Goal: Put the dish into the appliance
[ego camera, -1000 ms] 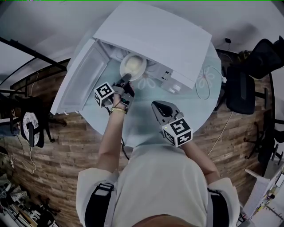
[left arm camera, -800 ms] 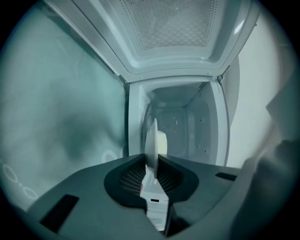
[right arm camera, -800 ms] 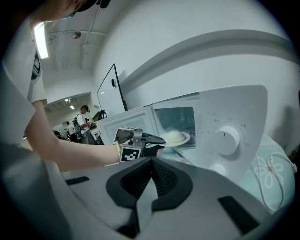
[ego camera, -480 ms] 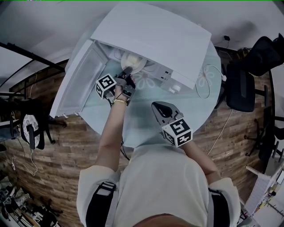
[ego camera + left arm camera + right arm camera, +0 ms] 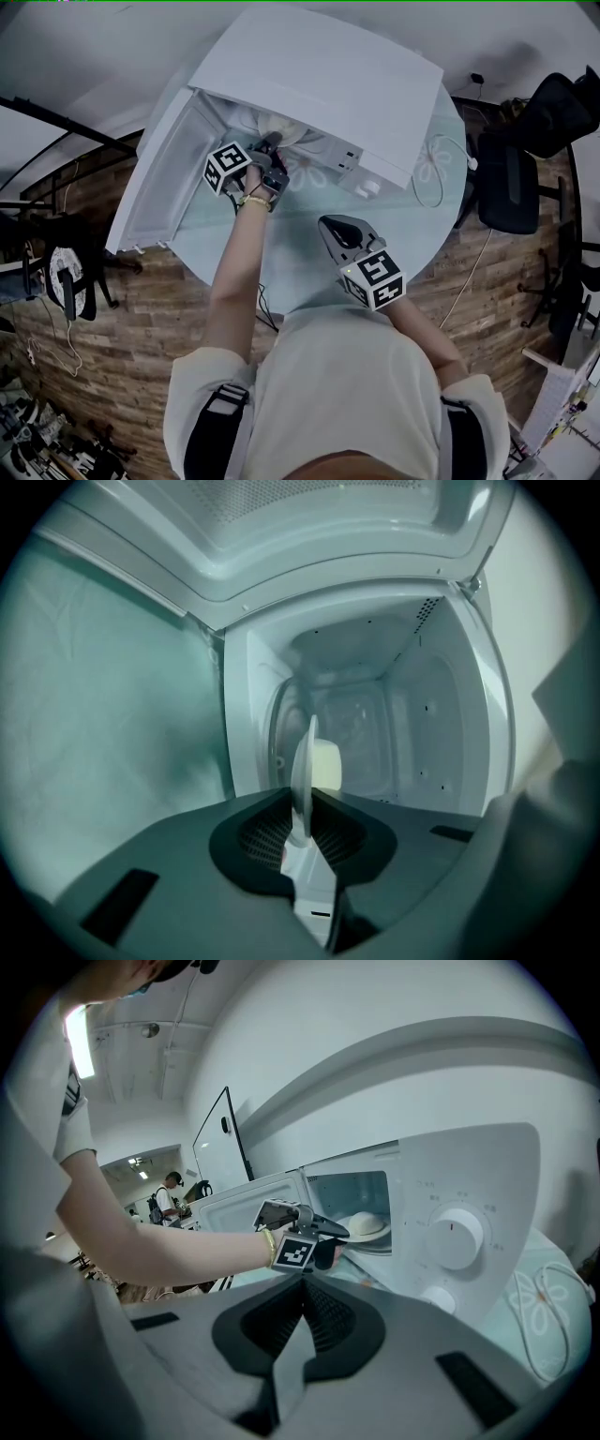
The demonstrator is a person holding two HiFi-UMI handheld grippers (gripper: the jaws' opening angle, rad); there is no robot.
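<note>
Pinching rim, left gripper (image 5: 302,829) holds dish (image 5: 304,761) inside open microwave (image 5: 319,84) cavity.

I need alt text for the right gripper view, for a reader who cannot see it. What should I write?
The left tongs, held in a person's hand, grip a white dish inside the open microwave. The right tongs, shut and empty, fill the foreground.
</note>
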